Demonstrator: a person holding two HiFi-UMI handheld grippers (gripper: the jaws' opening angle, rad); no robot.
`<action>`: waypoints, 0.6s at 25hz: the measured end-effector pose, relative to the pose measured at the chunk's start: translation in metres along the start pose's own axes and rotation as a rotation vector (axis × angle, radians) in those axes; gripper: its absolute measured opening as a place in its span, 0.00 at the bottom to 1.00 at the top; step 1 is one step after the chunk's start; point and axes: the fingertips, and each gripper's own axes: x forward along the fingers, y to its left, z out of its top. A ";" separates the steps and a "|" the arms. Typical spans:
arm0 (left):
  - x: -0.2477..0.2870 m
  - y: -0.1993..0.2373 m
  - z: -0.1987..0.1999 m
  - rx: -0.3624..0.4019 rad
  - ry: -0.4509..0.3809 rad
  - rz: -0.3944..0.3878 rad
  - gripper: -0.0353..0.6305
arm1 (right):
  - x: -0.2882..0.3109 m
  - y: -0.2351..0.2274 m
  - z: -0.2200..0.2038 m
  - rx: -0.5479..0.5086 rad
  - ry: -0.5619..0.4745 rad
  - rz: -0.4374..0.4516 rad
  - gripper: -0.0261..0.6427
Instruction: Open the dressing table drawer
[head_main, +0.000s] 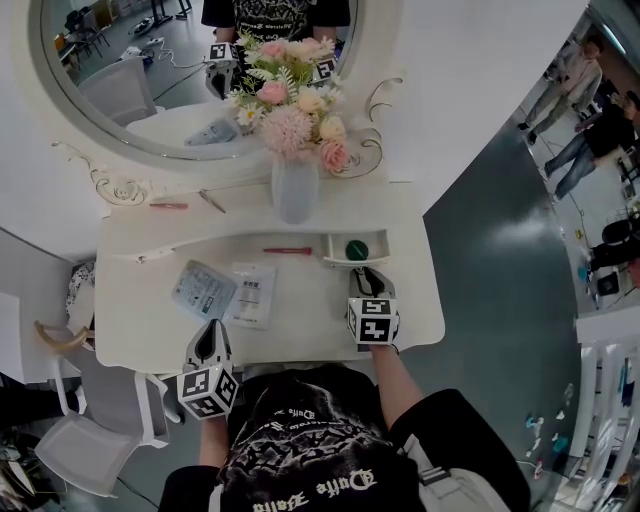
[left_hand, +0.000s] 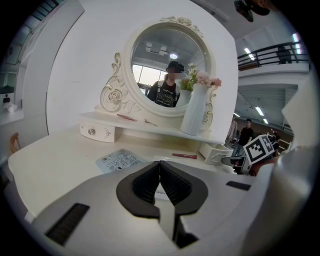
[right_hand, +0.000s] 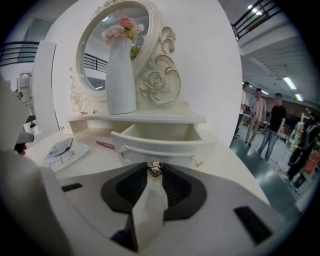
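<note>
Right tool (right_hand: 155, 173) clamps knob (right_hand: 155, 168); drawer (right_hand: 161, 143) just beyond.

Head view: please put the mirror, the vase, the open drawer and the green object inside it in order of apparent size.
1. mirror, clearly largest
2. vase and open drawer: about alike, so not ranked
3. green object, smallest

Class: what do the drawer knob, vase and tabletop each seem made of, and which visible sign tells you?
The drawer knob glints: probably metal. The vase is matte white: ceramic or frosted glass. The tabletop is smooth, cream, satin: likely painted wood.
</note>
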 end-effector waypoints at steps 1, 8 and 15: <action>0.000 0.000 0.000 -0.001 0.000 0.001 0.08 | 0.000 0.000 0.000 -0.002 0.000 0.001 0.19; -0.002 -0.001 -0.003 -0.003 0.003 0.007 0.08 | -0.001 0.000 -0.006 0.016 0.010 0.039 0.19; 0.000 -0.005 -0.006 -0.009 0.002 0.002 0.08 | -0.009 0.002 -0.012 0.071 -0.010 0.082 0.28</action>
